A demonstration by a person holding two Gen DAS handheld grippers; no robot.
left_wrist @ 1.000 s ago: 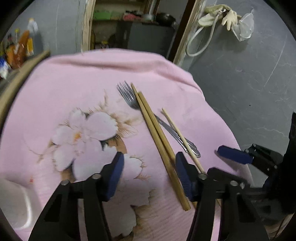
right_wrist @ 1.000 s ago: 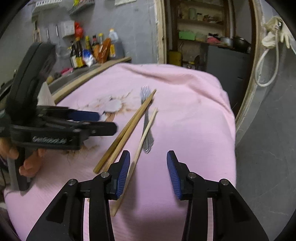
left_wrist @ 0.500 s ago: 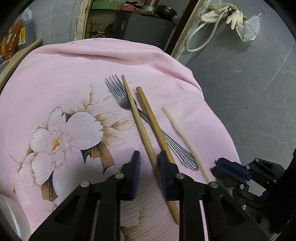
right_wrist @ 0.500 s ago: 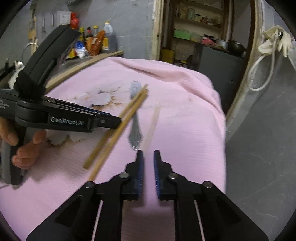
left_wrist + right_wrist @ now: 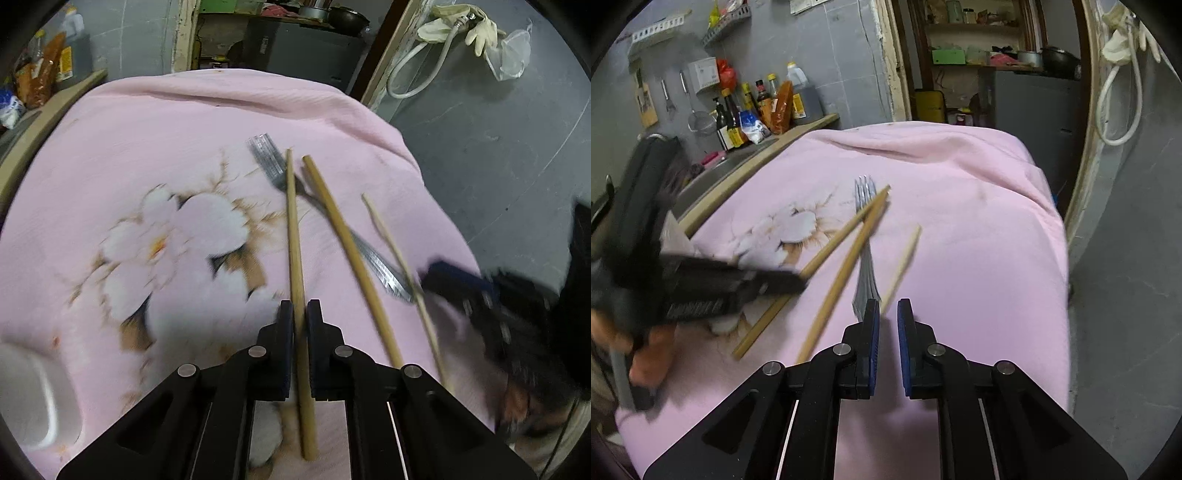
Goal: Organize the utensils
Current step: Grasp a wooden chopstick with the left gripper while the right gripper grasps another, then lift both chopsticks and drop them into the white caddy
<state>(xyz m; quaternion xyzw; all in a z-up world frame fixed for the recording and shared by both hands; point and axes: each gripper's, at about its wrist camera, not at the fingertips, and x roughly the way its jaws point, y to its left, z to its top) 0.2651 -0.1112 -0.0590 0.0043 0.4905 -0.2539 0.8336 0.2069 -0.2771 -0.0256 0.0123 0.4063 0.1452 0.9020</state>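
On the pink flowered cloth (image 5: 129, 129) lie a metal fork (image 5: 273, 166), two brown chopsticks and a thin pale chopstick (image 5: 391, 240). My left gripper (image 5: 301, 314) is shut on one brown chopstick (image 5: 295, 240), which runs between its pads. The other brown chopstick (image 5: 343, 236) lies across the fork. My right gripper (image 5: 888, 314) is shut on the near end of the pale chopstick (image 5: 905, 254), beside the fork handle (image 5: 866, 280). The right gripper shows blurred in the left wrist view (image 5: 458, 280).
A white container edge (image 5: 33, 391) sits at the cloth's near left. A wooden counter edge (image 5: 768, 151) with bottles (image 5: 753, 110) runs along the left. The cloth drops off at the right to a grey floor (image 5: 1126, 258).
Both grippers have closed from open. The left one took hold of a brown chopstick and spread it away from its pair. The right one closed on the pale chopstick.
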